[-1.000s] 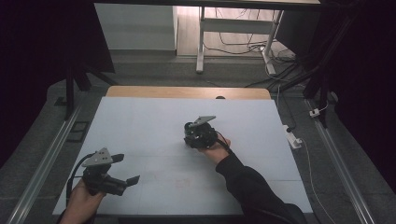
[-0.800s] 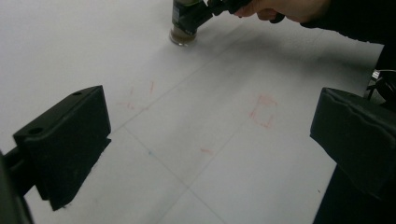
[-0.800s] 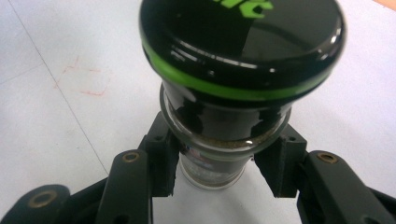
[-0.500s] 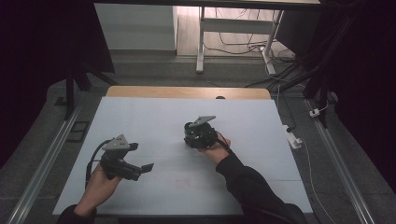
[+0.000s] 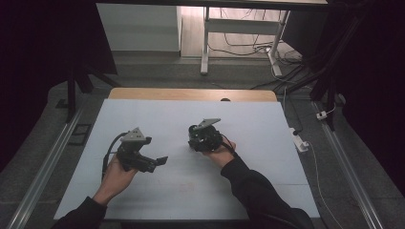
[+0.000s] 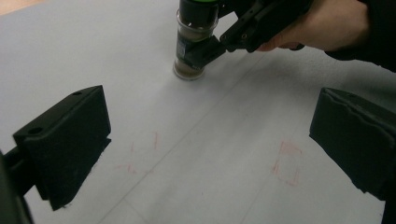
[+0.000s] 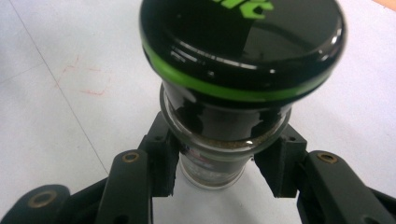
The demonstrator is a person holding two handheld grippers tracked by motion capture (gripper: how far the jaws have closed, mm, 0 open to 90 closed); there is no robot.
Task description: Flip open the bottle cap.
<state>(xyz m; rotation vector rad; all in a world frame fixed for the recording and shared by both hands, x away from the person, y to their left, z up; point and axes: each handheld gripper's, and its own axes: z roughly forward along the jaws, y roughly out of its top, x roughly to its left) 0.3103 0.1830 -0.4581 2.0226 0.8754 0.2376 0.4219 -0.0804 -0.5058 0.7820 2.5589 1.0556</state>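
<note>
Right hand-held gripper point(image 5: 197, 139): jaws closed on a small glass spice jar point(image 7: 219, 140), one pad pressed on each side of the glass body below the cap. In the right gripper view the jar stands upright between the jaws, its black cap with a green ring point(image 7: 243, 42) close to the camera. A brownish fill is visible through the glass.

Left hand-held gripper point(image 5: 157, 162): jaws wide apart, holding nothing and touching nothing. In the left gripper view the two black jaws frame bare white surface point(image 6: 93, 56), with the jar point(image 6: 194, 44) well ahead of them, its base resting on the surface.

High view: the jar position is near the middle of the surface point(image 5: 267, 124), just at the front of the right hand-held gripper; the jar itself is too dark and small to make out there. The left hand-held gripper sits to the left of it, well apart, jaws pointing toward the right one.

The left gripper view alone shows faint red pencil marks point(image 6: 287, 163) on the surface between its jaws. The right gripper view shows another red outline point(image 7: 86, 79) beside the jar.
</note>
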